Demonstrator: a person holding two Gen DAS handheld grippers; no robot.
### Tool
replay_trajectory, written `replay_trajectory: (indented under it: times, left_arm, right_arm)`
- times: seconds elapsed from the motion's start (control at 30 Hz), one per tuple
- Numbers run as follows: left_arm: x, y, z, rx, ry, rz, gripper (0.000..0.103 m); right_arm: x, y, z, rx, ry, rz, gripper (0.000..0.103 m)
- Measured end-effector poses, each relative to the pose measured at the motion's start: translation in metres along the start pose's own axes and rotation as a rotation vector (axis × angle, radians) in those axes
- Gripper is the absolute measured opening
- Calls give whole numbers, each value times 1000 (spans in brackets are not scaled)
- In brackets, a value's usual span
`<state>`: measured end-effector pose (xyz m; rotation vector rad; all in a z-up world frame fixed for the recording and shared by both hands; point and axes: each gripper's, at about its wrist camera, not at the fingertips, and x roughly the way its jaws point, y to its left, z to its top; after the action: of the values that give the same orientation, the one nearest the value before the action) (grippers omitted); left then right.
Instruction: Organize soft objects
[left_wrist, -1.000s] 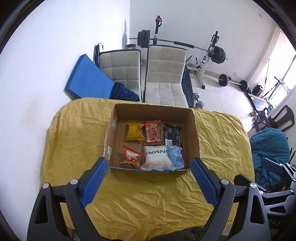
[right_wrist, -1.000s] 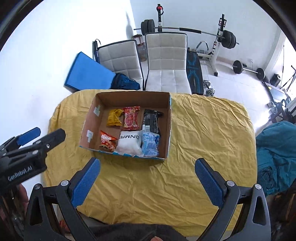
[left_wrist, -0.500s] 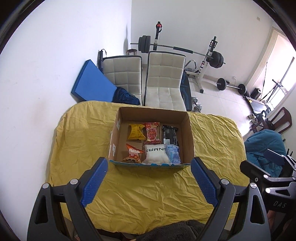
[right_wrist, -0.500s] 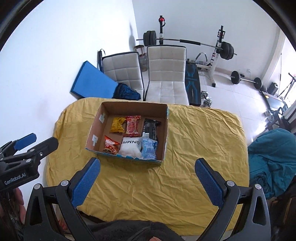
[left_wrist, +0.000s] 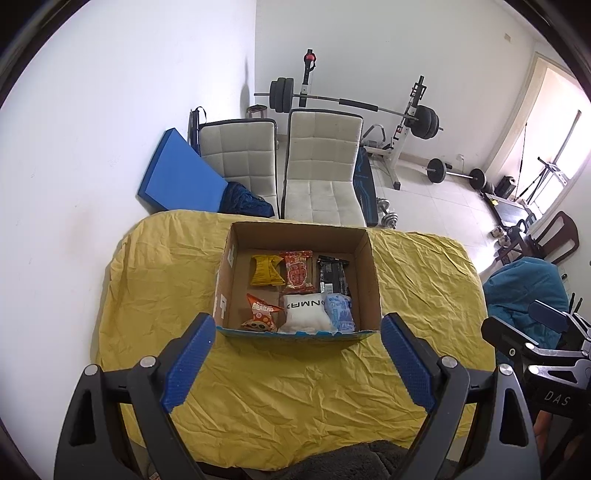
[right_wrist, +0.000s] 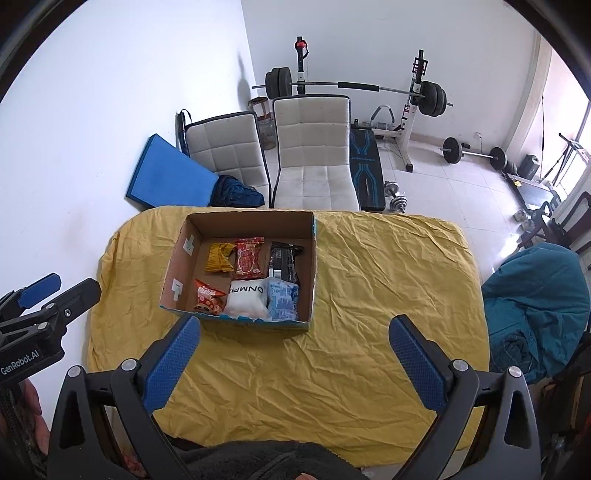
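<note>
We hold both the left gripper (left_wrist: 297, 352) and right gripper (right_wrist: 293, 354) fingers wide, empty, above the yellow-clothed bench (right_wrist: 369, 295); the open brown cardboard box (left_wrist: 367, 266) holds six snack packets, long axes pointing away.

- Left wrist: high above table's near edge, angled down, box (left_wrist: 299, 280) centered.
- Right wrist: same height, further right, box (right_wrist: 242, 273) left of center.
- The 2 views share table (left_wrist: 295, 398), chairs (right_wrist: 312, 155).
</note>
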<state>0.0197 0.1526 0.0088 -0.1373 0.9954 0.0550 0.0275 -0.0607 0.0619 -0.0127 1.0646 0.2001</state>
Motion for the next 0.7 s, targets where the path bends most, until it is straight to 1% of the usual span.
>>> replay_trajectory:
  times: [0.7]
  left_arm:
    - [1,-3,-3,-1,7,-20,92]
  right_arm:
    - [-1,-9,-4,32,-4,-20,103]
